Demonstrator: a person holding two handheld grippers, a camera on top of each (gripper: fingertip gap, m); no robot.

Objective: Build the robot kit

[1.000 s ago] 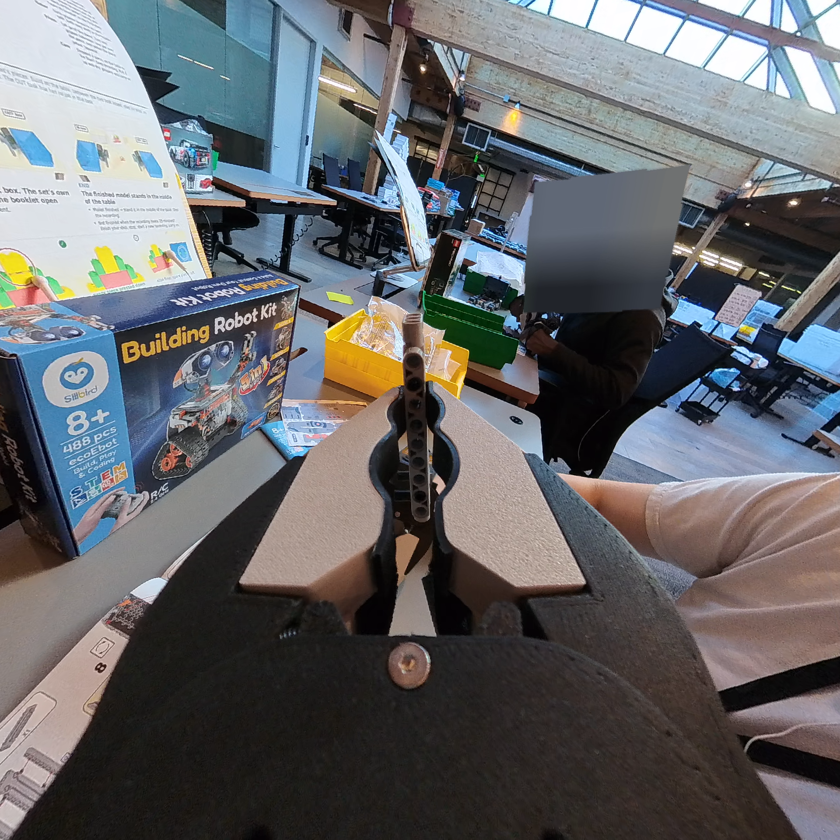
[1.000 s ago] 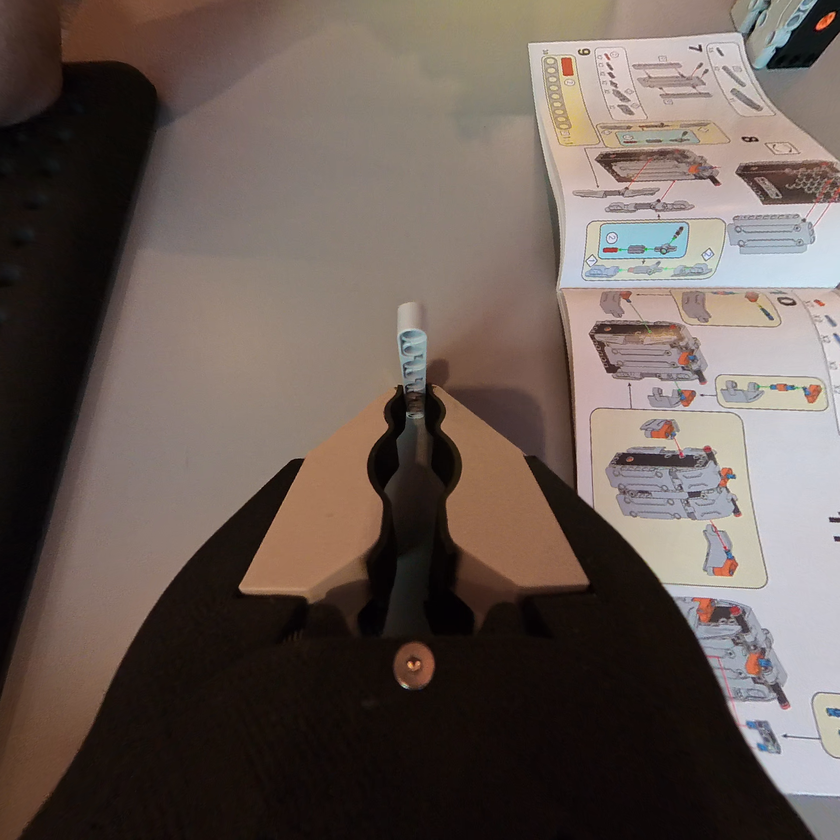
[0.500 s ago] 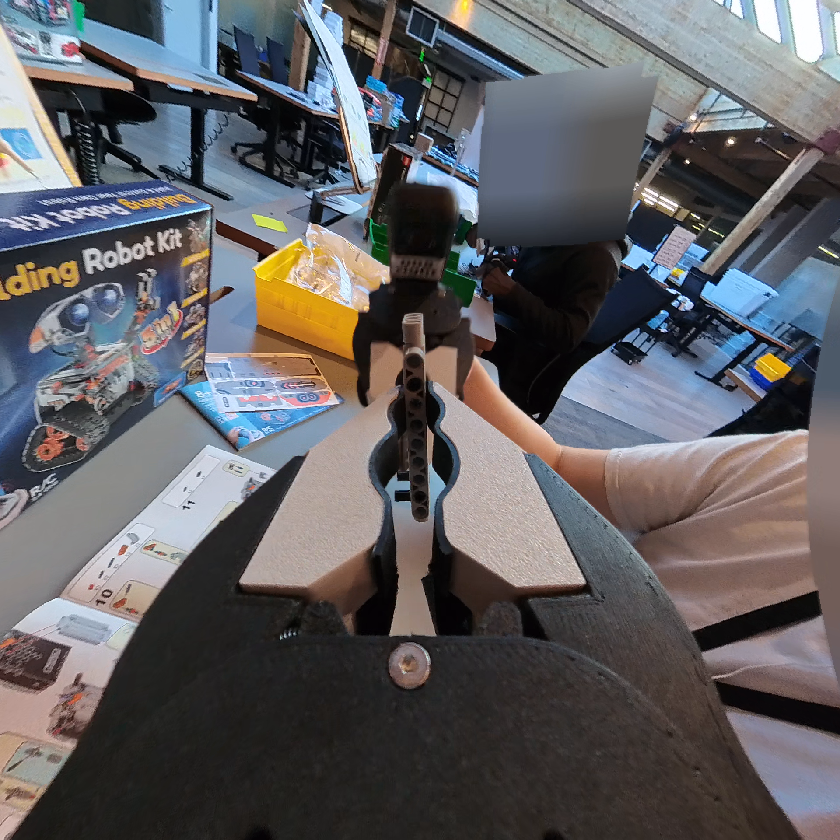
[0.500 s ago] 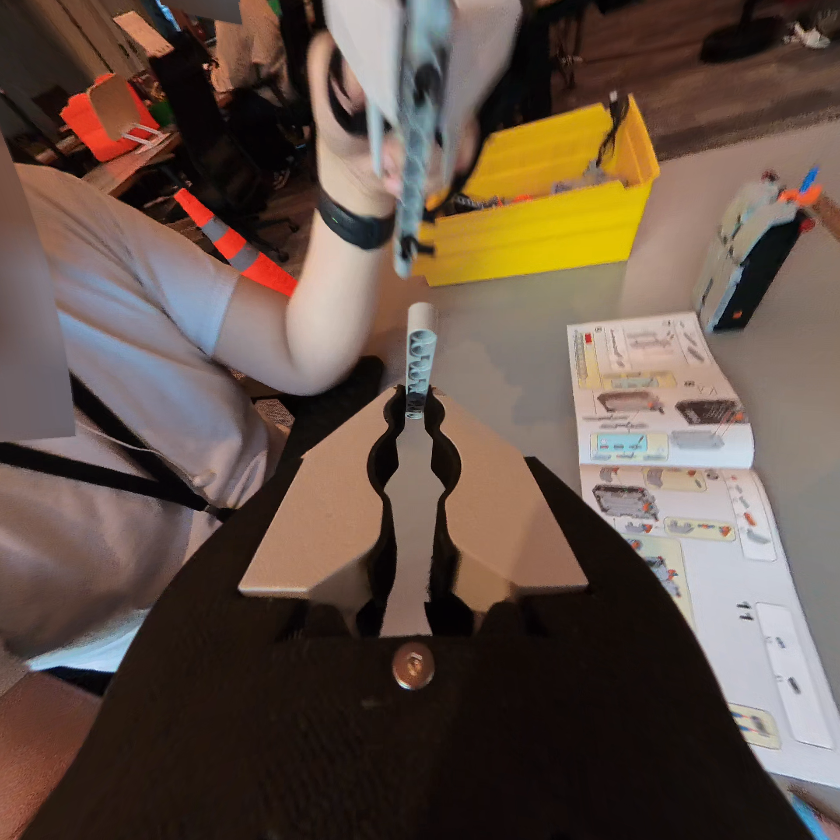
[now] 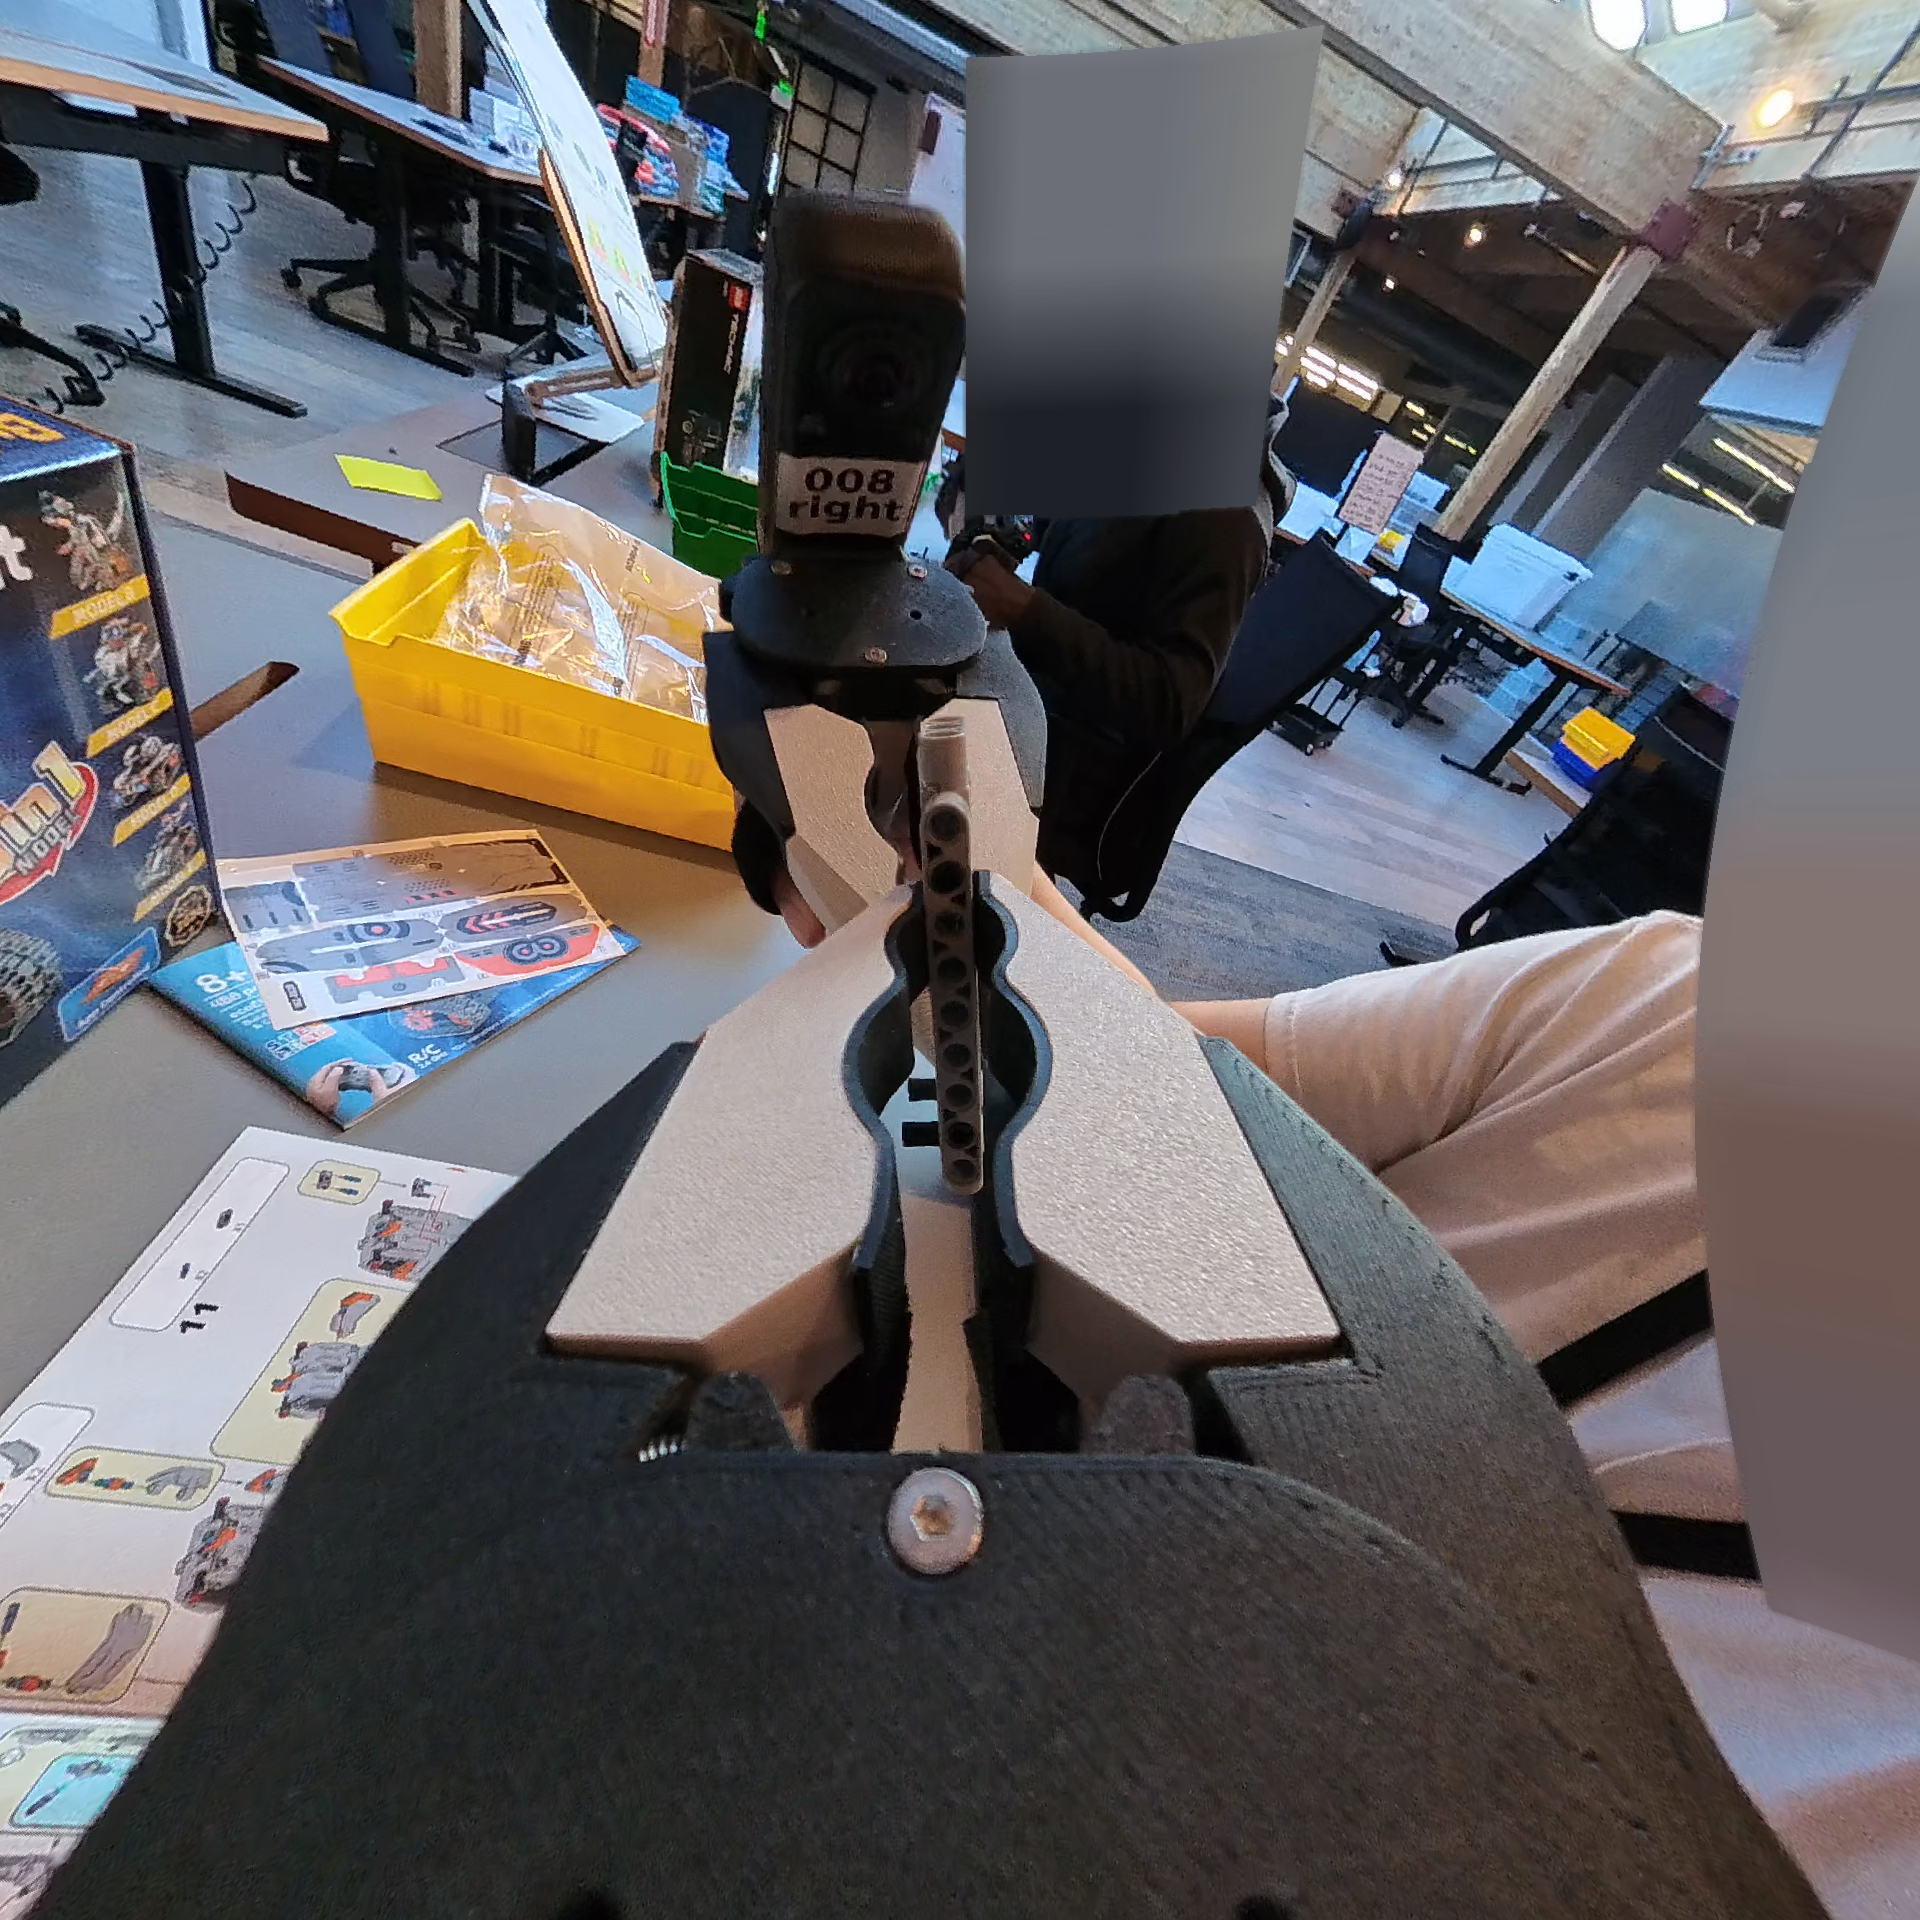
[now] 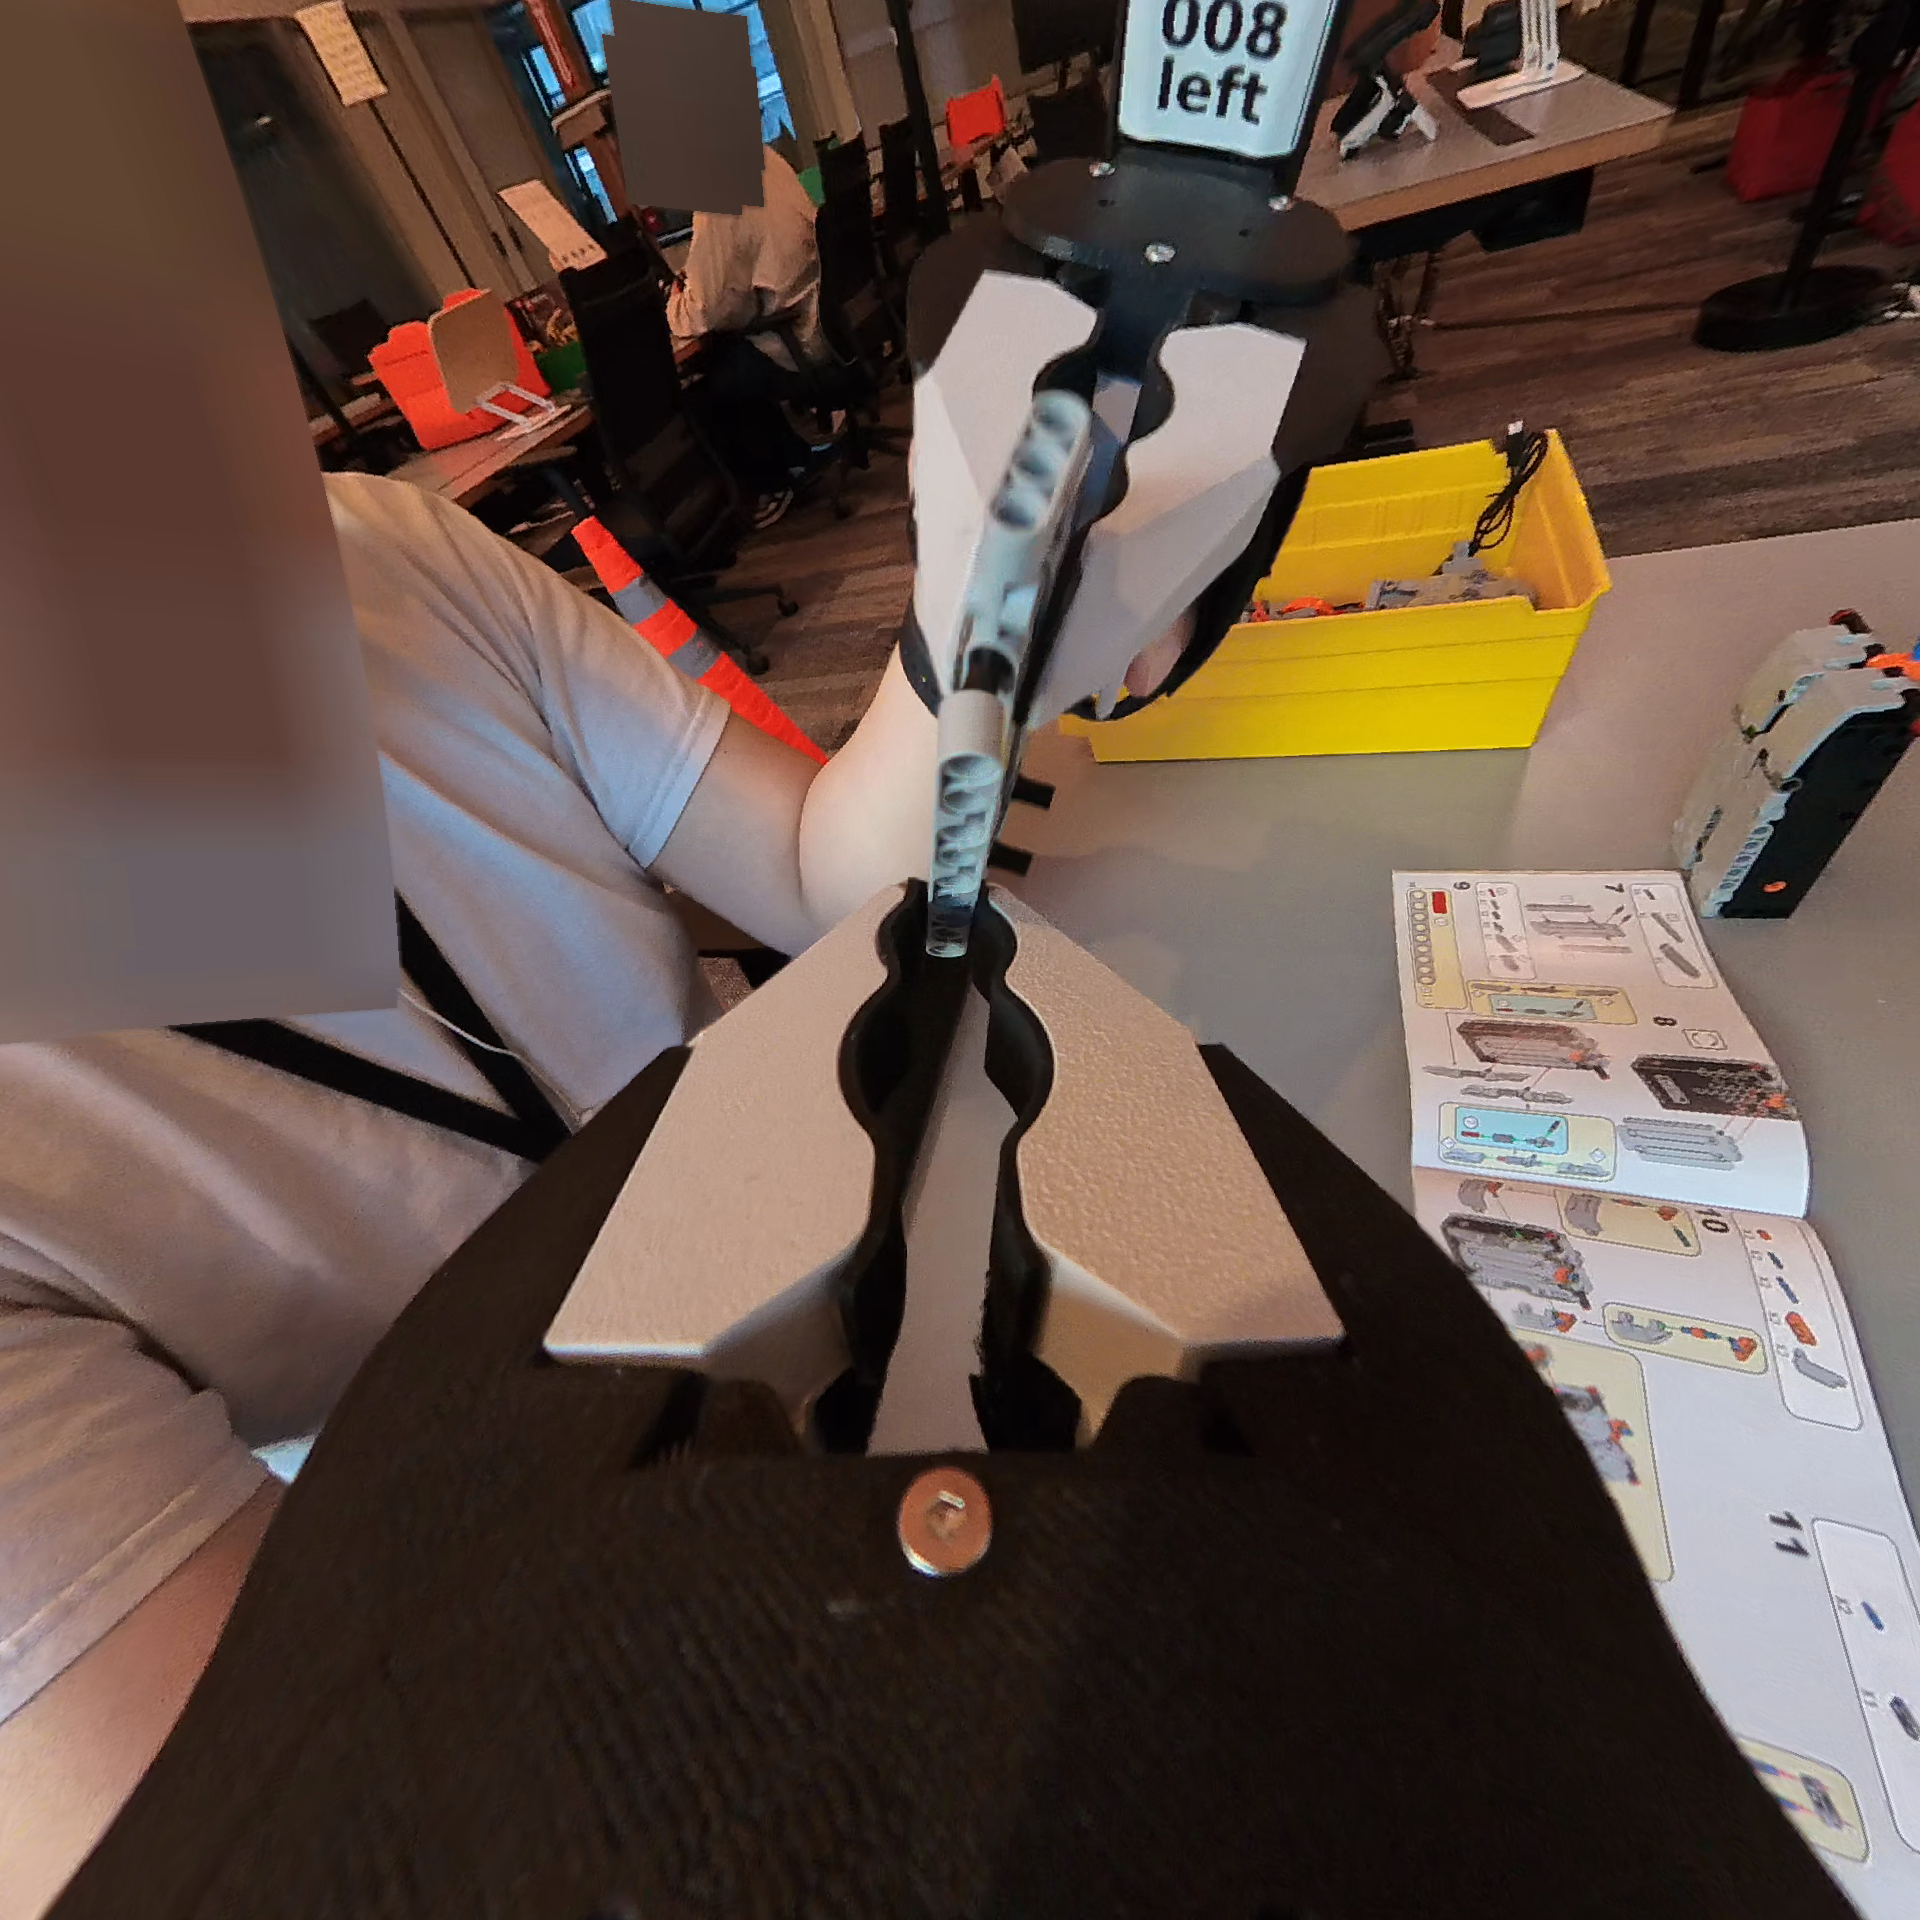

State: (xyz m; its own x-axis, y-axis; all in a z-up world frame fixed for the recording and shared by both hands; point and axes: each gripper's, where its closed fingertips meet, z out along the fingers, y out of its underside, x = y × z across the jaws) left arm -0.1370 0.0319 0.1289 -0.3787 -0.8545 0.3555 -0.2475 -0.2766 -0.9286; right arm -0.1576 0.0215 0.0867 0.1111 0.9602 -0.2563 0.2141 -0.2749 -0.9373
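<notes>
Both tools had swung together: left tool [image 5: 951, 904] gripping its grey beam [image 5: 953, 997], right tool [image 6: 951, 914] clamping a pale beam [image 6: 961, 842]; best aligned slowly, tip to tip.

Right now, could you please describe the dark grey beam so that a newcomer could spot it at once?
Start at the yellow bin on the grey table, then come forward to the left hand-held gripper, shut on the dark grey beam. It is the long, narrow strip with a row of round holes, darker than the pale short beam in the right hand-held gripper.
</notes>
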